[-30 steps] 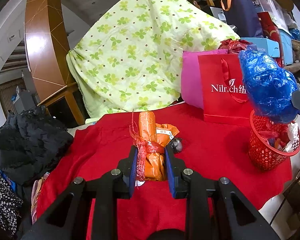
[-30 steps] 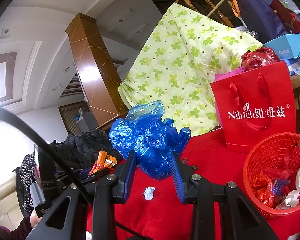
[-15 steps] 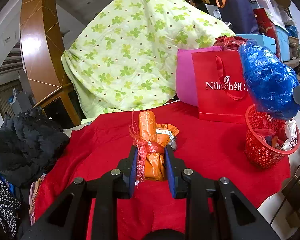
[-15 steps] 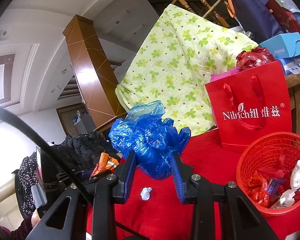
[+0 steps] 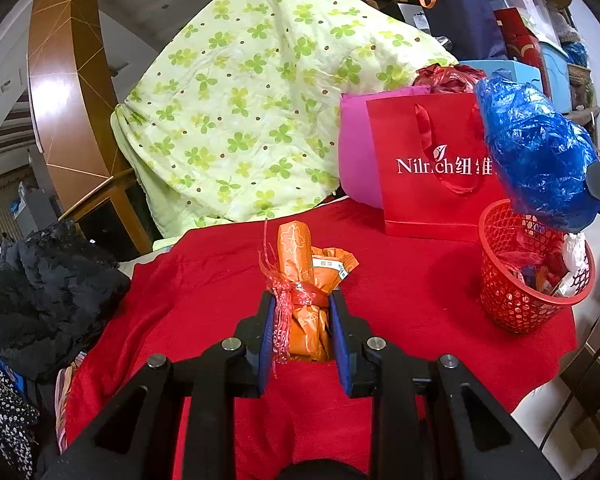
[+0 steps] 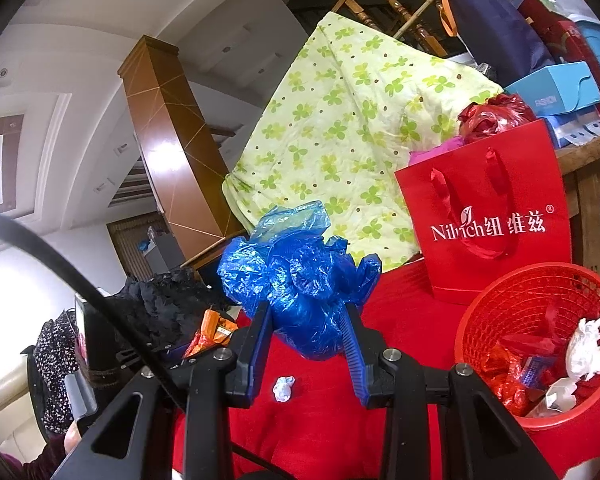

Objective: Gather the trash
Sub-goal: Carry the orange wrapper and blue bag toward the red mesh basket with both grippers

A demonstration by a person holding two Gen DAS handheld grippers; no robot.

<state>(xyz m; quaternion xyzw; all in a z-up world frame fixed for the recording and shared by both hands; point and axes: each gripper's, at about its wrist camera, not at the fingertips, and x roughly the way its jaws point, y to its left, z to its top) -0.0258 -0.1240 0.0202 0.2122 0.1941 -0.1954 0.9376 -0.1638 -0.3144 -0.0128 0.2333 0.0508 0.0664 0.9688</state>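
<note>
My left gripper (image 5: 302,300) is shut on an orange wrapper bundle (image 5: 302,280) tied with red mesh, held above the red cloth (image 5: 400,280). My right gripper (image 6: 306,312) is shut on a crumpled blue plastic bag (image 6: 300,280); in the left wrist view the bag (image 5: 534,152) hangs over the red mesh basket (image 5: 512,312). The basket (image 6: 512,308) holds red wrappers and white tissue. A small white paper ball (image 6: 284,388) lies on the cloth below the right gripper. The orange bundle also shows in the right wrist view (image 6: 212,332).
A red paper gift bag (image 5: 432,160) and a pink bag (image 5: 354,160) stand behind the basket. A green clover quilt (image 5: 252,112) drapes at the back. Black clothing (image 5: 48,296) lies left of the table. The cloth's right edge (image 5: 556,364) drops off near the basket.
The right gripper has carried the blue bag closer over the red basket. The left gripper has moved slightly forward and right with the orange bundle still held.
</note>
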